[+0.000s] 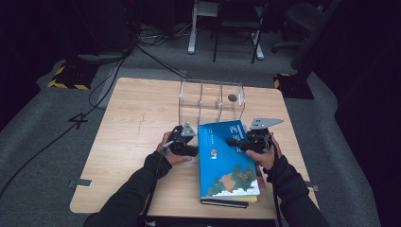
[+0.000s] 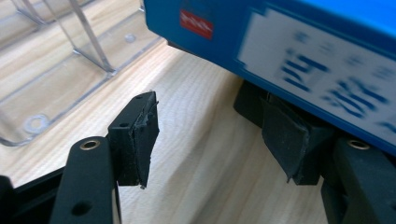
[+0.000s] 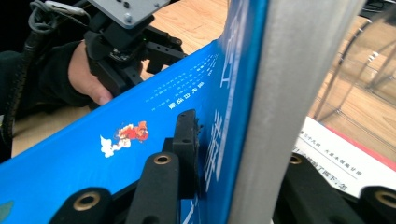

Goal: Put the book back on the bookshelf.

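Blue-covered book [image 1: 227,158] lies on top of a short stack at the near right of the wooden table [image 1: 137,142]; a thinner book with a dark edge [image 1: 224,203] peeks out beneath it. Its far end is tilted up off the stack.

Right gripper [image 1: 235,141]: jaws clamped on the book's right edge, one pad [image 3: 187,140] flat on the cover, the other under the grey page block [image 3: 280,93]. Grip looks taken; lift begun, from the slant of the cover in the right gripper view. A white-paged book with a red edge [image 3: 345,163] shows below.

Left gripper [image 1: 191,150]: sits just beside the book's left edge, jaws about half open and gripping nothing. In the left gripper view one pad [image 2: 140,135] hangs over bare table, the other [image 2: 285,140] is tucked under the book's underside, whether touching I cannot tell.

Clear acrylic rack [image 1: 211,99] stands upright at the far side of the table, slots empty apart from a small dark object [image 1: 232,98] near its right end.

Judgement: early stage. Top book seized and partly raised; carrying it to the rack, standing it in a slot, and the rest of the stack are all left to do.
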The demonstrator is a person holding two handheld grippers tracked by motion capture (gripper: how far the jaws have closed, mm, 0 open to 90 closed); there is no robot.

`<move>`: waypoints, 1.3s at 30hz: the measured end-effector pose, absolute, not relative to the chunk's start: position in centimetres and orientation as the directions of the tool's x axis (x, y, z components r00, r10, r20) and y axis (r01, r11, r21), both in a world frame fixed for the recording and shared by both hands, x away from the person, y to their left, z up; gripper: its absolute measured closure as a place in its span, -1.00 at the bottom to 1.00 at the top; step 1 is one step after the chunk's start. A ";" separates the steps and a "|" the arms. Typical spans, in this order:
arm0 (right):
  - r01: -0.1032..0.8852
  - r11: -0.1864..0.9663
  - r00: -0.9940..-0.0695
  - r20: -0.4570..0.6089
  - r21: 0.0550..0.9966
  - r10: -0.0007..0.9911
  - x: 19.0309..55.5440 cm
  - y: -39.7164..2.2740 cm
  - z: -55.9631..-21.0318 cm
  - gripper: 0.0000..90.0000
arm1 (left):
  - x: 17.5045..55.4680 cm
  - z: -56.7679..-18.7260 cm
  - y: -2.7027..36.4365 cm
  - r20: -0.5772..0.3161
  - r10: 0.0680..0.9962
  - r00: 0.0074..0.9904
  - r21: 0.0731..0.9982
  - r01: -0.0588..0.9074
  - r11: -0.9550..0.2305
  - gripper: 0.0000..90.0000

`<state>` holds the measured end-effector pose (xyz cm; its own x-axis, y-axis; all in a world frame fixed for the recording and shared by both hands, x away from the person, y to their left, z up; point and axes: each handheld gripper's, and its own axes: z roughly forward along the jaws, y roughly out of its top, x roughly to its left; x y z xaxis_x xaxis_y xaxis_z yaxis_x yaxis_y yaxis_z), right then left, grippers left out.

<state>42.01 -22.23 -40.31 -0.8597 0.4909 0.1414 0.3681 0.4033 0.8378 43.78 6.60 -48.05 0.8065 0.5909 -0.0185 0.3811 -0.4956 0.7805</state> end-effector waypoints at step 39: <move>0.047 0.325 -0.883 -0.113 0.945 0.455 41.2 -21.8 -33.0 0.69 | 46.4 -37.0 9.2 -0.055 0.530 0.846 0.942 0.221 -0.255 1.00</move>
<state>41.22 -21.75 -33.05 -0.8835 0.4547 -0.1127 0.0468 0.3250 0.9446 46.42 9.16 -37.04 0.8461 0.5302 -0.0551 0.2208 -0.2545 0.9415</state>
